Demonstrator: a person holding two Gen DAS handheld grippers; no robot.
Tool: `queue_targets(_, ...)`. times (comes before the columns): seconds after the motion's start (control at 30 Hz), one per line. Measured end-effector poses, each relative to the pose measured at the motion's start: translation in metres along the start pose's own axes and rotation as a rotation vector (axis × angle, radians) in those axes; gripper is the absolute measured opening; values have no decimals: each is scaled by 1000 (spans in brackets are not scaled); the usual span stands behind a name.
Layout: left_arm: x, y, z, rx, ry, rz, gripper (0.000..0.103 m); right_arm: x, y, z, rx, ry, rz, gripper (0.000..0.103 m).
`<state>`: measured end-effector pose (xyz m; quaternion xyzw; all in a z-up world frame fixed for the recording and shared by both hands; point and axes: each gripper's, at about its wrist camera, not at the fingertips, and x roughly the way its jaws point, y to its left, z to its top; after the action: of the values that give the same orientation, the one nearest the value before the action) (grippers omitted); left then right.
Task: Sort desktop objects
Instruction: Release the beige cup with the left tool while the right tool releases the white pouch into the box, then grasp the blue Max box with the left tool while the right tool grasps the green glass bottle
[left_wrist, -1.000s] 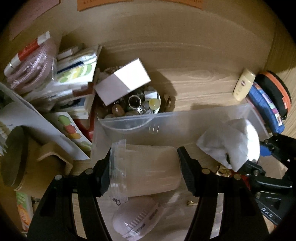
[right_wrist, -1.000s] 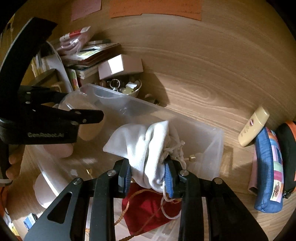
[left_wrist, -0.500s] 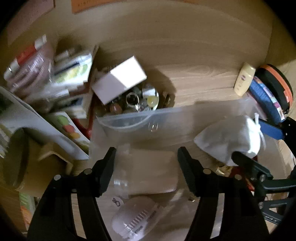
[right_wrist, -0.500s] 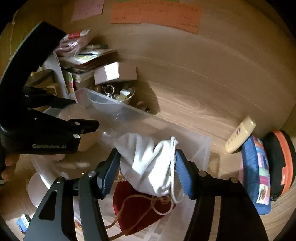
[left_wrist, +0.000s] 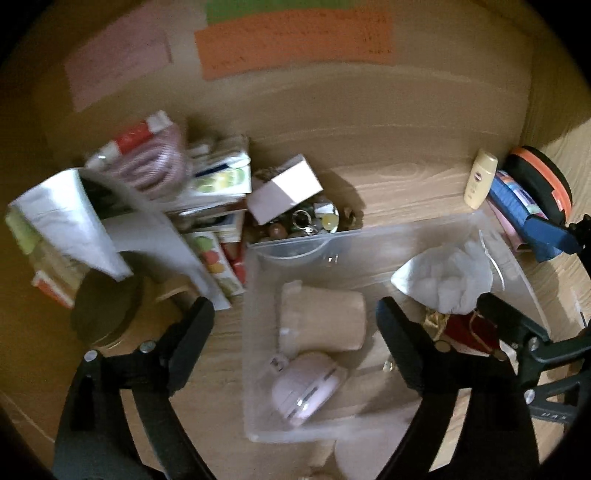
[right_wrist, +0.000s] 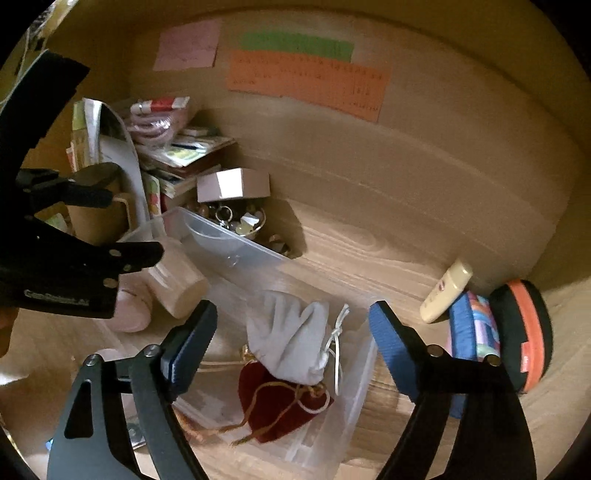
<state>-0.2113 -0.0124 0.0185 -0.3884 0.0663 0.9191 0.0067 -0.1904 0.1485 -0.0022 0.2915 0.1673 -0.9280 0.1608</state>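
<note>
On the desk's left, books (left_wrist: 207, 206) and a bowl of trinkets (left_wrist: 314, 225) remain unsorted. Centre, the clear bin (left_wrist: 436, 236) already holds a beige cup (left_wrist: 321, 317), white pouch (right_wrist: 291, 343) and red pouch (right_wrist: 277, 402). Above it, left gripper (left_wrist: 295, 321) and right gripper (right_wrist: 291, 325) gape wide, empty. Rightward, a lotion bottle (right_wrist: 447, 291) and cases (right_wrist: 521, 332) wait.

Book pile (left_wrist: 207, 192) motion-blurred; wall notes (right_wrist: 306, 83) txt unreadable.

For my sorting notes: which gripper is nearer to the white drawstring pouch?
Right. The right gripper hangs open just above the white drawstring pouch in the clear bin; the left gripper is open over the beige cup, beside it.
</note>
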Motion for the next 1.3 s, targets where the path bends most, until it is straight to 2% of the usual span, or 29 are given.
queue_targets(0.13,-21,5,-13,-6,-22,6,93,-21,9,-2,-13,-20,-25,89)
queue_targets(0.63,-77,18,-77,-20,-76,51,97,-78,49,-37,-46,-21,-8,90)
queue_targets(0.9,-80,19,-113,-44,-45,26,97,-92,70,-70,-41,7,18,90)
queue_targets(1.17,-70,15,-152,-64,13,1,97,-91,81,-111,54,85,121,90)
queue_targets(1.3,-67,9,-170,-70,44,-31,97,-85,87,-125,81,120,145,92)
